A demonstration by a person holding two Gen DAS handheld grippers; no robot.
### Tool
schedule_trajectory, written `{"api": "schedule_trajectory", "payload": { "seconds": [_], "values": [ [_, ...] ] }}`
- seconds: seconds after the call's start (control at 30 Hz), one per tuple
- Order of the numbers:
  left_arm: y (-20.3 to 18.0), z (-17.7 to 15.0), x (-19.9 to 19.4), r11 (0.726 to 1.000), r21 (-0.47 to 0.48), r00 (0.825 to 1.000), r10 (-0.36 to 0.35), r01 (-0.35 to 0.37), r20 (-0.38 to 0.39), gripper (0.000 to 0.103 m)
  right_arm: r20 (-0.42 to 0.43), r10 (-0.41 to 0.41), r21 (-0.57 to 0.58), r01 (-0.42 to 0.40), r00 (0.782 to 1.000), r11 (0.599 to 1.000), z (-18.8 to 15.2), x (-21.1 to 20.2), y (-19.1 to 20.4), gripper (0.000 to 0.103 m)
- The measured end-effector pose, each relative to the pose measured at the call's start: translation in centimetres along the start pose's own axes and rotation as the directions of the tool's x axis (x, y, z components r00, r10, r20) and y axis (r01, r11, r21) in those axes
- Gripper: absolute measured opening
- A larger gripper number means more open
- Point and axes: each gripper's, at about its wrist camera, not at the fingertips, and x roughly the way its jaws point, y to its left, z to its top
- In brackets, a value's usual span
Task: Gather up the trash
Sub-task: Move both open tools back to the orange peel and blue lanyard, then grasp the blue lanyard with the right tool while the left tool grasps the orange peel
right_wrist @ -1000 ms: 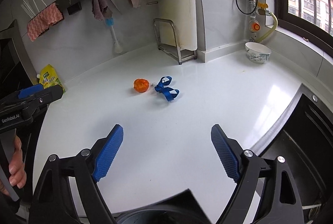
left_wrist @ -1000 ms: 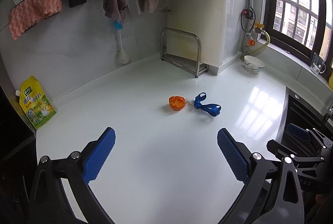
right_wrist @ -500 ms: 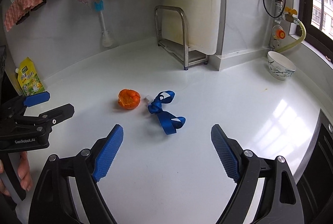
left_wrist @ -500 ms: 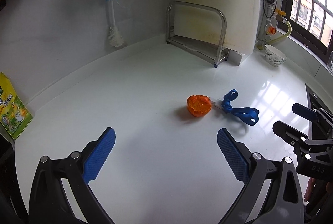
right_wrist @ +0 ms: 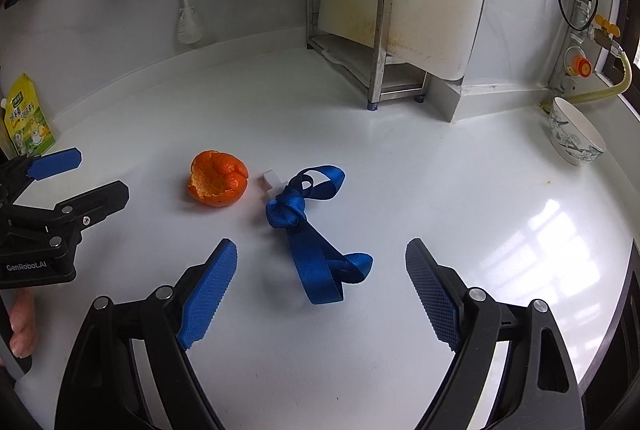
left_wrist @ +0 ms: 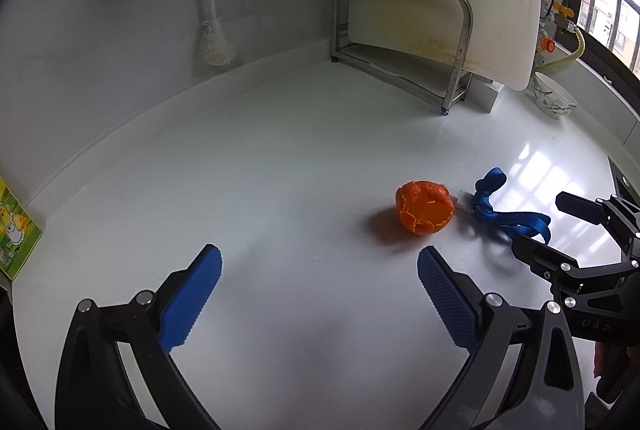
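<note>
Approach step, nothing picked up yet. Orange peel and knotted blue ribbon lie mid-worktop, just beside each other. Right claw wide, empty, ribbon's near end between its fingers. Left claw wide, empty, peel just far-right of it. Next: lower, close on each. Open room all round; rack and bowl well apart.

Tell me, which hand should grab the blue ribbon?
Probably the right. Its open tool points straight at the blue ribbon, which lies between its fingers. The left tool aims nearer the orange peel.
</note>
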Motion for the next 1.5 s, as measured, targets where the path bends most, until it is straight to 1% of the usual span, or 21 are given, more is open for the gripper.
{"api": "schedule_trajectory", "payload": {
  "seconds": [0.23, 0.4, 0.53, 0.73, 0.87, 0.97, 1.03, 1.07, 1.13, 1.17, 1.23, 1.27, 1.3, 1.5],
  "values": [
    [-0.3, -0.1, 1.0, 1.000, 0.021, 1.000, -0.007, 0.008, -0.010, 0.097, -0.011, -0.016, -0.017, 0.016, 1.000, 1.000, 1.0, 1.5, 0.1, 0.082],
    [-0.5, 0.1, 1.4, 0.999, 0.037, 0.999, -0.033, 0.034, -0.016, 0.097, -0.027, 0.003, 0.007, -0.002, 1.000, 1.000, 1.2, 2.6, -0.1, 0.082],
    [-0.6, 0.1, 1.7, 0.998, 0.043, 0.999, -0.037, 0.038, -0.015, 0.097, -0.037, -0.013, 0.012, 0.013, 0.999, 1.000, 1.4, 3.2, -0.1, 0.082],
    [-0.3, 0.2, 1.9, 0.999, 0.020, 0.999, -0.044, 0.045, -0.023, 0.097, -0.047, -0.014, 0.015, 0.015, 0.999, 1.000, 1.5, 4.1, 0.2, 0.082],
    [-0.3, 0.2, 1.9, 0.999, 0.015, 0.999, -0.048, 0.048, -0.024, 0.097, -0.037, -0.008, 0.005, 0.008, 0.999, 1.000, 1.6, 4.2, 0.5, 0.081],
    [-0.3, 0.1, 1.9, 0.999, 0.016, 0.999, -0.047, 0.048, -0.026, 0.097, -0.038, -0.007, -0.002, 0.007, 0.999, 1.000, 1.7, 4.2, 0.7, 0.072],
    [-0.3, 0.1, 1.9, 0.999, 0.016, 0.999, -0.046, 0.047, -0.026, 0.097, -0.048, -0.002, 0.000, 0.002, 0.999, 1.000, 1.7, 4.4, 0.8, 0.061],
    [-0.3, 0.1, 1.9, 0.999, 0.015, 0.999, -0.047, 0.047, -0.027, 0.097, -0.051, 0.001, 0.003, -0.001, 0.999, 1.000, 1.6, 4.5, 0.8, 0.058],
    [-0.4, 0.1, 1.9, 0.999, 0.014, 0.998, -0.049, 0.050, -0.029, 0.097, -0.046, 0.006, 0.005, -0.006, 0.999, 1.000, 1.6, 4.4, 0.9, 0.044],
    [-0.5, 0.1, 1.9, 0.999, 0.014, 0.998, -0.051, 0.051, -0.029, 0.097, -0.044, 0.003, 0.004, -0.003, 0.999, 1.000, 1.5, 4.4, 1.0, 0.040],
    [-0.7, 0.1, 2.0, 0.998, 0.019, 0.998, -0.054, 0.055, -0.030, 0.097, -0.046, 0.007, 0.003, -0.006, 0.999, 1.000, 1.5, 4.3, 1.1, 0.029],
    [-0.8, 0.0, 2.0, 0.998, 0.022, 0.998, -0.056, 0.057, -0.029, 0.097, -0.048, 0.003, 0.007, -0.003, 0.999, 1.000, 1.5, 4.2, 1.1, 0.027],
    [-1.0, 0.0, 2.0, 0.998, 0.026, 0.998, -0.059, 0.059, -0.028, 0.097, -0.048, -0.001, 0.017, 0.002, 0.999, 1.000, 1.4, 4.1, 1.0, 0.022],
    [-2.2, 0.1, 2.4, 0.995, 0.031, 0.996, -0.089, 0.090, -0.022, 0.097, -0.039, -0.018, 0.168, 0.024, 0.999, 0.985, 0.2, 3.0, -1.4, 0.019]
  ]
}}
